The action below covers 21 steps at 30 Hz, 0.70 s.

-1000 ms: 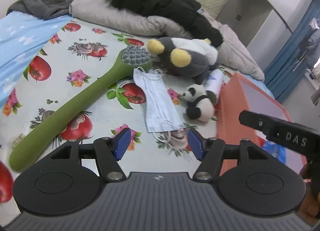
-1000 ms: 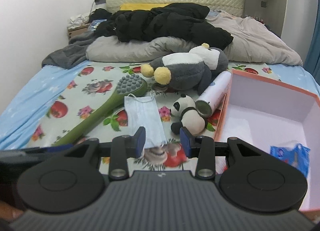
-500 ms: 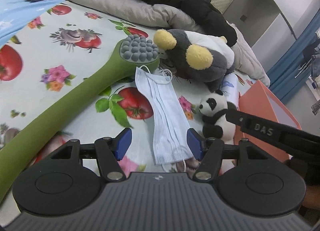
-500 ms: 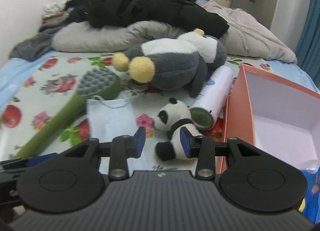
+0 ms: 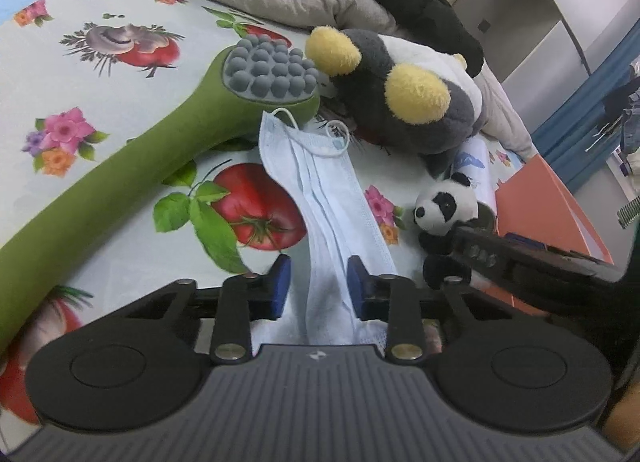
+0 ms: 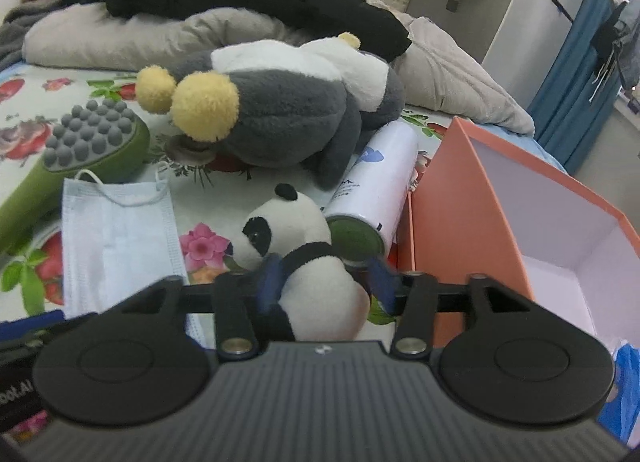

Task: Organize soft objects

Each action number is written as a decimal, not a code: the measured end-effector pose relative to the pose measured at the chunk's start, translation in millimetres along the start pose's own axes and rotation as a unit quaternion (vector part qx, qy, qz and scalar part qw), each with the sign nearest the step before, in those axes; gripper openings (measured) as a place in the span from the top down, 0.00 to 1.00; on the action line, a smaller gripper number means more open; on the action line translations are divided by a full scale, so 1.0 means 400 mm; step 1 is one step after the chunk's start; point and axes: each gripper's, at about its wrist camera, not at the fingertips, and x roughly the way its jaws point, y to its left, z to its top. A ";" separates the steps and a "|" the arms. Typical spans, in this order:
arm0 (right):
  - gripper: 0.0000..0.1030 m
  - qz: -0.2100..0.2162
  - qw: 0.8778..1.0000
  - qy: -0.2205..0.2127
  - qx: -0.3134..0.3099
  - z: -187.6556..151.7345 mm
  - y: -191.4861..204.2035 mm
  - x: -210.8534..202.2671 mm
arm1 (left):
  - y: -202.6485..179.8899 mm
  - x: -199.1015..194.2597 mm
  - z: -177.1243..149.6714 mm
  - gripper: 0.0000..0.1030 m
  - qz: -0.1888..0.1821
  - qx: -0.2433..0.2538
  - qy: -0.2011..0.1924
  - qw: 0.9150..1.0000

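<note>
A pale blue face mask point(image 5: 328, 197) lies on the fruit-print bed sheet; its near end sits between the blue pads of my open left gripper point(image 5: 319, 282), which has narrowed around it. A small panda plush point(image 6: 308, 246) sits between the pads of my open right gripper point(image 6: 322, 280); the pads stand at its sides. The panda point(image 5: 444, 213) also shows in the left wrist view, with the mask point(image 6: 116, 234) in the right wrist view. A big grey, white and yellow plush point(image 6: 280, 105) lies behind them.
An orange open box point(image 6: 452, 217) with a white inside stands right of the panda, a blue packet point(image 6: 624, 374) in it. A white can point(image 6: 376, 185) lies against the box. A green massage hammer point(image 5: 132, 165) lies left. Pillows and black clothes are piled at the bed's head.
Both grippers moved forward and down. The left one came over the mask's near end and narrowed. The right one came around the panda and opened a little wider.
</note>
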 end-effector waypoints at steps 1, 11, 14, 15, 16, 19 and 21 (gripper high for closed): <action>0.43 0.005 1.000 0.006 0.000 -0.001 0.001 0.009 | -0.001 0.003 0.002 0.67 -0.001 0.001 -0.001 1.000; 0.50 0.031 0.999 0.024 0.025 -0.009 -0.015 0.013 | -0.005 0.010 0.010 0.96 0.010 0.001 -0.001 1.000; 0.51 0.033 0.999 0.021 0.023 -0.017 -0.012 -0.007 | -0.006 -0.008 0.010 0.97 0.011 -0.003 -0.003 1.000; 0.51 0.037 0.999 0.022 0.028 -0.019 -0.015 -0.016 | -0.007 -0.017 0.008 0.97 0.012 -0.003 -0.005 1.000; 0.51 0.039 0.999 0.022 0.029 -0.020 -0.017 -0.025 | -0.008 -0.029 0.006 0.97 0.014 0.000 -0.007 1.000; 0.51 0.046 0.999 0.013 0.020 -0.032 -0.016 -0.070 | -0.007 -0.068 -0.008 0.97 0.016 0.002 -0.007 1.000; 0.51 0.053 0.998 0.009 0.016 -0.041 -0.016 -0.100 | -0.006 -0.099 -0.022 0.97 0.011 -0.001 -0.006 1.000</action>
